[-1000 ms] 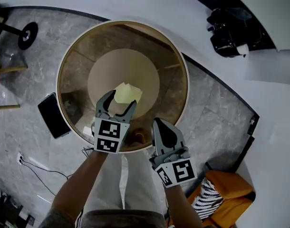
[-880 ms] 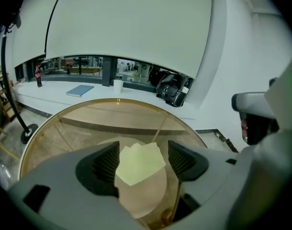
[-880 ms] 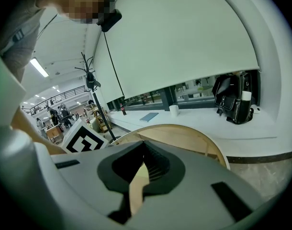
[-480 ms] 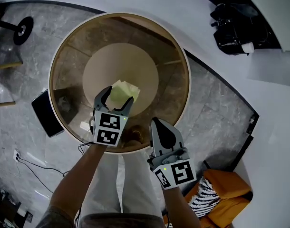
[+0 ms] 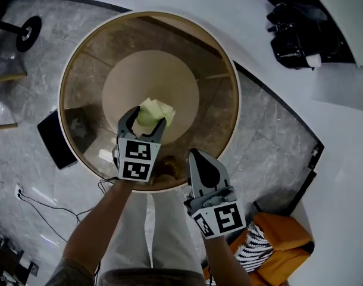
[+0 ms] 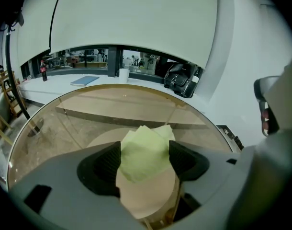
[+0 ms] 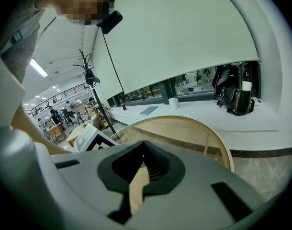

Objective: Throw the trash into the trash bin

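A crumpled yellow-green paper [image 5: 155, 110] lies on the round glass table [image 5: 80, 52]. In the left gripper view the paper [image 6: 145, 150] fills the gap between the two black pads [image 6: 102, 163]. My left gripper [image 5: 148, 117] stands open around it; its jaws have just been opening, with the paper between them. I cannot tell whether the pads touch the paper. My right gripper [image 5: 200, 157] hangs over the table's near edge, shut and empty, and in its own view the right gripper [image 7: 142, 170] shows its pads together. No trash bin is in view.
Under the glass sits a round wooden base [image 5: 140, 76]. A black flat device [image 5: 53, 139] lies left of the table. A black bag [image 5: 294, 37] stands on the white counter at the far right. An orange item with striped cloth [image 5: 277, 243] lies by my right arm.
My left gripper has sunk toward the table and its jaws now straddle the paper instead of only reaching its near edge. The right gripper has hardly moved.
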Available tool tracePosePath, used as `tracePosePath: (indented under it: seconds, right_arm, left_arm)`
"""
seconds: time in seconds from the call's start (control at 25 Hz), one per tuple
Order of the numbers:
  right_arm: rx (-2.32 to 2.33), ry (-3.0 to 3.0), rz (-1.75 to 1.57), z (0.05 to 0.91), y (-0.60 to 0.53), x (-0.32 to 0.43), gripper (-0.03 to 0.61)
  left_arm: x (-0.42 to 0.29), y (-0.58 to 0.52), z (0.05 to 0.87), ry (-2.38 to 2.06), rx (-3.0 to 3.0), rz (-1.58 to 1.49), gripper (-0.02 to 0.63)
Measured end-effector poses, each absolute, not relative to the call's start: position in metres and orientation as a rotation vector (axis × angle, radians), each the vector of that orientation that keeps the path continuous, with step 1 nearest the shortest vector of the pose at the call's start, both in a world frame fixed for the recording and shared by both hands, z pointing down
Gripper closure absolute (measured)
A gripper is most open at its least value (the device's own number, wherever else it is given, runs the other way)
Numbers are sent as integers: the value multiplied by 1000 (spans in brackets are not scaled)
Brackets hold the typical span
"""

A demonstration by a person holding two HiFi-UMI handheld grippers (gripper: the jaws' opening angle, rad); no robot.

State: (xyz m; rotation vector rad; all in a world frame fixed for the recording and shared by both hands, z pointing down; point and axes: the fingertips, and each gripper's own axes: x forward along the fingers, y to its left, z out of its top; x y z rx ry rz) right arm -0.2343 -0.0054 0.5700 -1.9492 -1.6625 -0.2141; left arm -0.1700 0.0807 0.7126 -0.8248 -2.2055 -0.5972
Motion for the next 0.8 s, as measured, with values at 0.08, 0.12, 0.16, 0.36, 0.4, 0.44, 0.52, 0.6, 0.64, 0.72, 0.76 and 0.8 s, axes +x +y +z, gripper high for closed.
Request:
tracePosePath:
  seconds: [0.08,0.12,0.16,0.36,0.4,0.44,0.52,0.6,0.64,0.72,0.76,0.8]
  right_arm:
    - [-1952,-1658,-216,571,-6,-233,563]
    - [-1954,-1655,-216,571,-6,-232,563]
    - [-1958,-1650,-217,572,-7,-231,563]
    - [-1989,-1624,-227,571,-11,-225,563]
    - [-1996,-1619,-228,570,-12,-225,563]
    - [-2003,-1613,-230,569,-12,-224,563]
    - [-2019,-1600,-234,567,-13,-223,563]
    - [-2037,-1587,-237,565,-13,-222,563]
    - [-2045,-1581,-240,564,-14,-221,563]
    - [-2061,-1570,-246,562,-15,-219,563]
    - [-2070,-1564,-250,560,-15,-217,563]
    - [-2080,-1557,-256,558,-15,-215,563]
  left_arm:
    - [-169,80,713,-2196,-825,-598,299]
    - [-169,79,713,-2192,-824,-601,323]
    - [-168,78,713,-2190,-823,-609,362]
    - [-166,71,703,-2213,-832,-658,536]
    - [-166,69,700,-2218,-833,-666,540]
    - [-166,67,697,-2221,-835,-671,541]
    - [-166,63,690,-2225,-845,-674,543]
    - [-166,59,681,-2234,-859,-678,543]
    - [-166,57,676,-2239,-867,-683,543]
    - [-165,54,667,-2250,-882,-699,543]
    - [-163,52,662,-2253,-891,-709,543]
    - [-161,51,657,-2255,-902,-719,543]
